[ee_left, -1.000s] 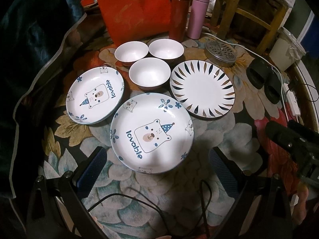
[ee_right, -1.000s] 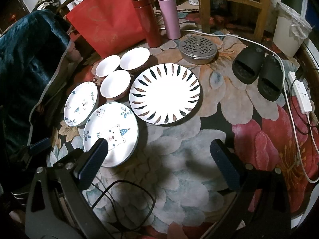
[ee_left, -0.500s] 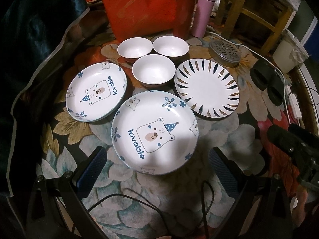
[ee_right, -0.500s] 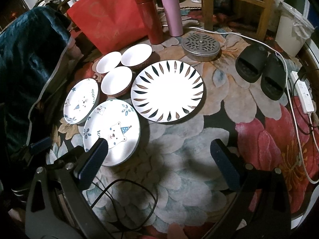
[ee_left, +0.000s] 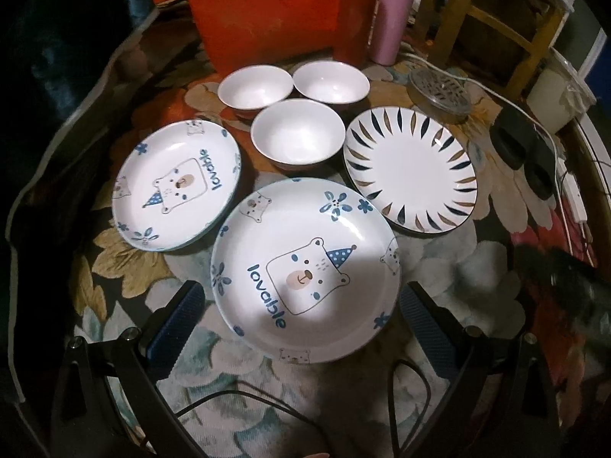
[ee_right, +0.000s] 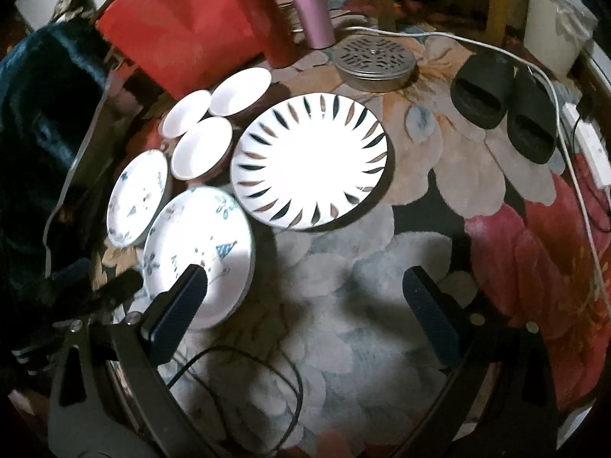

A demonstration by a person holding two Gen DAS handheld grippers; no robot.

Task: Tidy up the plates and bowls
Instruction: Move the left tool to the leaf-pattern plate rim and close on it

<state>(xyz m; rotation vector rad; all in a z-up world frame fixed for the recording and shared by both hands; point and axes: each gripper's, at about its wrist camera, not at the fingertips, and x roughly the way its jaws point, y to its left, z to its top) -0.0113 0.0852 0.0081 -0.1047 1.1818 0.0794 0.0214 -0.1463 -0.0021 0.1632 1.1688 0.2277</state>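
A large bear-print plate lies on the flowered surface, with a smaller bear plate to its left. A white plate with dark leaf marks lies to the right. Three white bowls cluster behind the plates. My left gripper is open, its fingers on either side of the large bear plate's near half. My right gripper is open over bare cloth, in front of the leaf plate.
A red bag, a red flask and a pink flask stand behind the bowls. A perforated metal lid, black slippers, a white cable and power strip lie to the right. Dark cloth covers the left side.
Both grippers have moved forward and lower toward the dishes. The large bear plate now lies between my left fingers, and the leaf plate is closer to my right gripper.
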